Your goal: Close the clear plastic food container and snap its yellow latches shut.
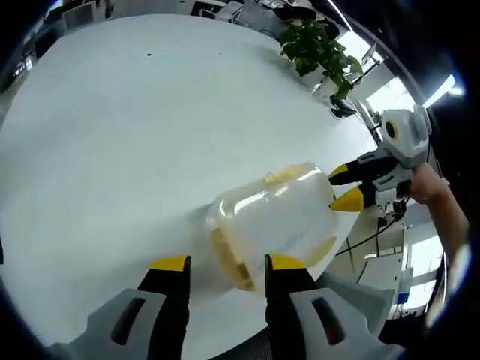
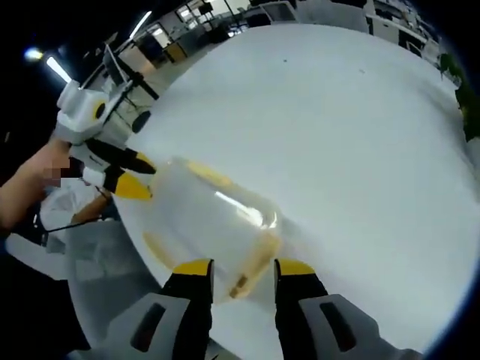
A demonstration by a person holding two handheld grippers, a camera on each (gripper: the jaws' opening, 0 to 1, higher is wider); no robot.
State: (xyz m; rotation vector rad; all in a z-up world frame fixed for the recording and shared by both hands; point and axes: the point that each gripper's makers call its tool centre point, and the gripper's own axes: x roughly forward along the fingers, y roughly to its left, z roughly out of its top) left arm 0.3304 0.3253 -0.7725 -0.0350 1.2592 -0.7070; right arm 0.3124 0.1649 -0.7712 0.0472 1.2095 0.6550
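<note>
The clear plastic food container [image 1: 274, 221] sits near the edge of the white counter [image 1: 135, 127] closest to the person, with its lid apparently down over it and yellow latches [image 1: 229, 262] showing along its sides. The left tongs [image 1: 223, 264] stand parted at one end, a latch just between or beyond their tips; contact there cannot be told. The right tongs [image 2: 241, 268] stand likewise parted at the opposite end [image 2: 247, 274]; seen from the left gripper view, their yellow tips touch the container's far side [image 1: 346, 187]. Neither holds anything. A potted plant [image 1: 319, 49] stands at the far corner. The step in hand looks like latching: each pair of tongs likely needs to press a yellow latch flat against the wall until it snaps, while the other steadies the container.
</note>
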